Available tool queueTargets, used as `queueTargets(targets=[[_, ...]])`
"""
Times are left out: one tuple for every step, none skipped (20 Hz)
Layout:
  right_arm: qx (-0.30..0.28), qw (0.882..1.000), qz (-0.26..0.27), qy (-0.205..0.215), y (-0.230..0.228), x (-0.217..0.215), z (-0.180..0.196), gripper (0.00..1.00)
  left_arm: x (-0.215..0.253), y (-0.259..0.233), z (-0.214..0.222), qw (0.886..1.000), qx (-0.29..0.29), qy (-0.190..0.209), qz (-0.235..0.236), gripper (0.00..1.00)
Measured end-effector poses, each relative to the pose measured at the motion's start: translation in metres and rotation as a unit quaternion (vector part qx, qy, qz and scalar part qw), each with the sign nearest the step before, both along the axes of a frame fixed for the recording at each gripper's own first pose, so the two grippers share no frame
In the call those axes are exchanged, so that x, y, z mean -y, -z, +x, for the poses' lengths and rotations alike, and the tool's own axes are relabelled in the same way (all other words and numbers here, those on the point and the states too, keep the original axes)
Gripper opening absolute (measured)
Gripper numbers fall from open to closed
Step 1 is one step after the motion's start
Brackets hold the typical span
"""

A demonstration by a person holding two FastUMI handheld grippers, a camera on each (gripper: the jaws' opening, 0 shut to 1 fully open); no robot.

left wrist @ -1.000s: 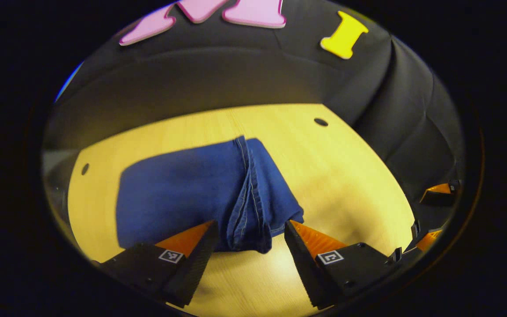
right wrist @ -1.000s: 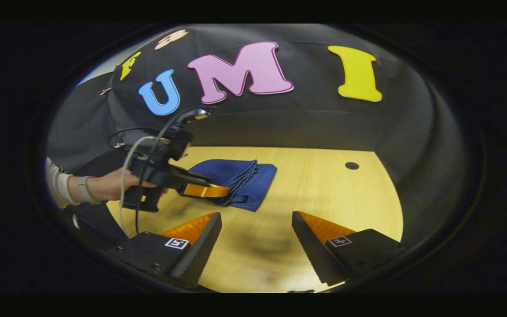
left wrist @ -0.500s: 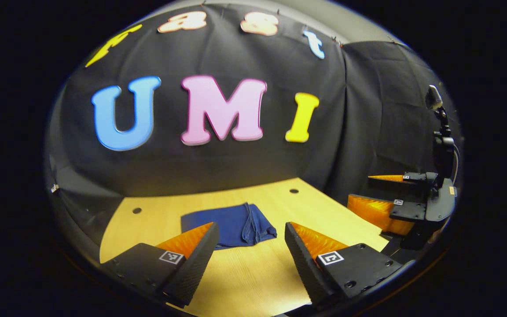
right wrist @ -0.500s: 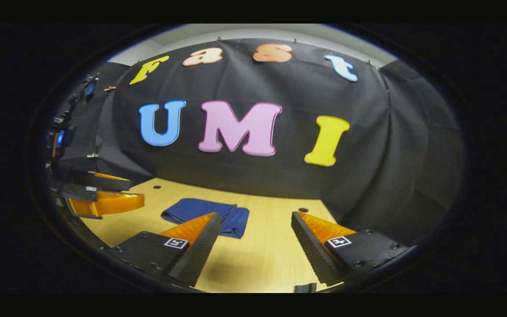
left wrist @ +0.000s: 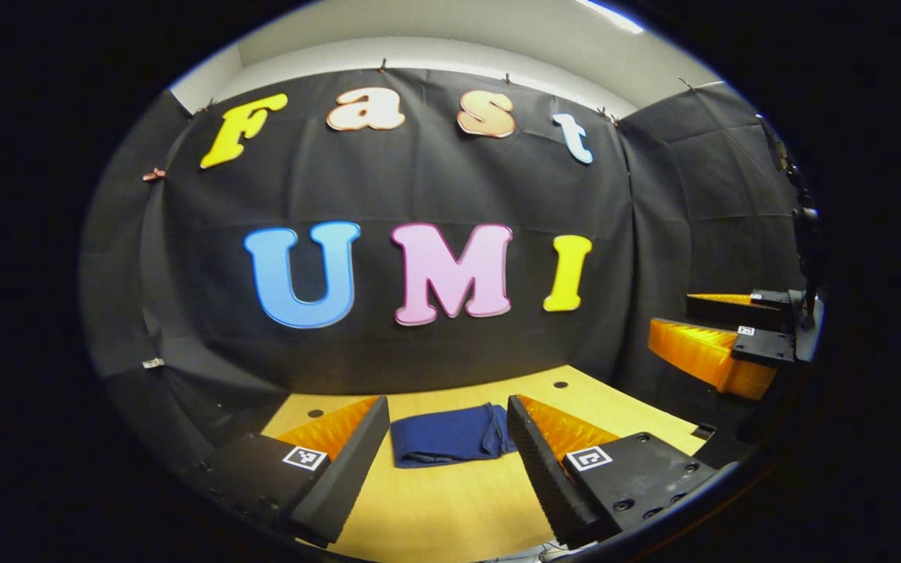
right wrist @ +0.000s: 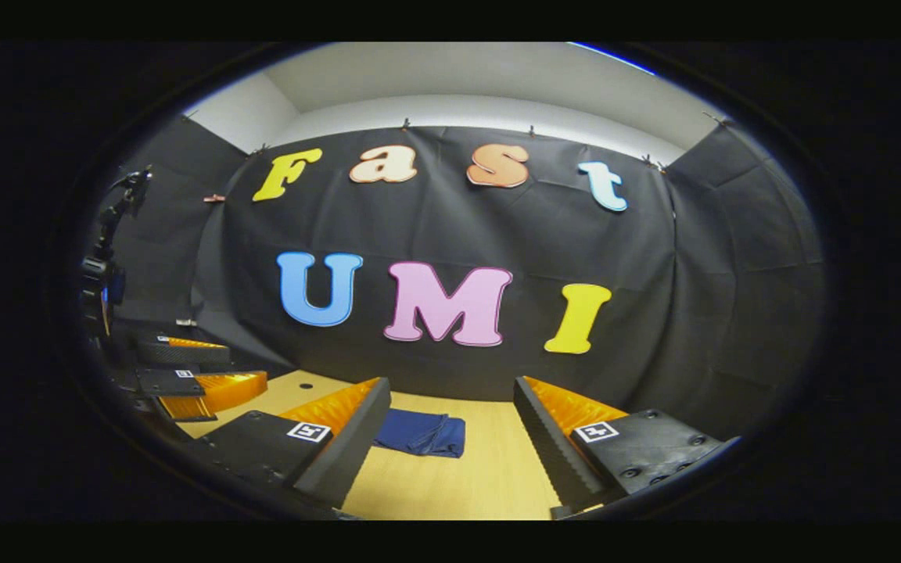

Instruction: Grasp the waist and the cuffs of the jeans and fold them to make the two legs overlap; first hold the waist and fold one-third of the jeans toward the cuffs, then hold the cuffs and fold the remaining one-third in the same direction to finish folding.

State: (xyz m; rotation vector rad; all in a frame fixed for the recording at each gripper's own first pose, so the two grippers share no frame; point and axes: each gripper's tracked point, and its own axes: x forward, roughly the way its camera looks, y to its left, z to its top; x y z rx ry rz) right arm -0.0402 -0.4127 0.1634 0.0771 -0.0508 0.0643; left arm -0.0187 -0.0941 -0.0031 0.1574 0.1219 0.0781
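The blue jeans (left wrist: pixel 450 435) lie folded into a compact stack on the wooden table (left wrist: pixel 450 508), some way beyond my fingers. My left gripper (left wrist: pixel 446 438) stands open, raised and pulled back from the stack, nothing between its fingers. In the right gripper view the folded jeans (right wrist: pixel 419 432) rest on the table (right wrist: pixel 482 477) just past the left finger. My right gripper (right wrist: pixel 450 426) is open and holds nothing. The right gripper (left wrist: pixel 720 344) also appears at the right edge of the left gripper view, and the left gripper (right wrist: pixel 192 379) at the left edge of the right gripper view.
Small round holes (left wrist: pixel 560 385) sit in the table near its far edge, another hole (left wrist: pixel 315 413) at the left. The black cloth wall (left wrist: pixel 419 344) closes the booth right behind the table. A camera stand (right wrist: pixel 106 258) rises at the left.
Both grippers have drawn back and tilted upward from the folded jeans, so the stack looks smaller and farther and more wall shows. The jeans have not moved.
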Motion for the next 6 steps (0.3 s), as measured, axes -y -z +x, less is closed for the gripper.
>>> queueTargets(targets=[[0.0, 1.0, 0.003, 0.003, -0.001, 0.002, -0.002, 0.95, -0.002, -0.006, 0.001, 1.0, 0.008, -0.006, -0.004, 0.95], [0.0, 1.0, 0.004, 0.003, -0.002, 0.003, -0.003, 0.95, -0.003, -0.01, 0.004, 1.0, 0.011, -0.007, -0.011, 0.95], [0.002, 1.0, 0.005, 0.005, -0.002, 0.004, -0.004, 0.95, -0.003, -0.013, 0.005, 1.0, 0.016, -0.006, -0.017, 0.92], [0.003, 1.0, 0.004, 0.009, -0.003, 0.007, -0.004, 0.95, -0.004, -0.015, 0.006, 1.0, 0.017, -0.005, -0.021, 0.95], [0.004, 1.0, 0.004, 0.011, -0.004, 0.01, -0.006, 0.95, -0.006, -0.016, 0.007, 1.0, 0.017, -0.005, -0.021, 0.95], [0.005, 1.0, 0.002, 0.014, -0.004, 0.013, -0.007, 0.97, -0.009, -0.017, 0.008, 1.0, 0.015, -0.007, -0.019, 0.95]])
